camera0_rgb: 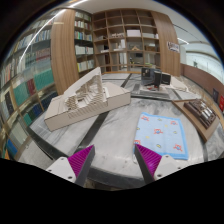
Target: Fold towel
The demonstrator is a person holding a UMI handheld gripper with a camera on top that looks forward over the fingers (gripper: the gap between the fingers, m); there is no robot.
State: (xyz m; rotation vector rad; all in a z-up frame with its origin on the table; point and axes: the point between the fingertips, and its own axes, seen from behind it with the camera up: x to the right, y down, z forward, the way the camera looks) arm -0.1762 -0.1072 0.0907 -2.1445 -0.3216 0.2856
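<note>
Towel (pixel 162 134) lies flat on the surface (pixel 110 135), ahead and right of the released, empty gripper (pixel 115 160); approaching too far left risks pinching marble, or bumping the model (pixel 86 100).

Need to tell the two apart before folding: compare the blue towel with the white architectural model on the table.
The towel lies flat and light blue, patterned, just beyond the right finger; the model stands raised, white, larger, farther off to the left. Both rest on the table. The fingers are open, holding nothing.
</note>
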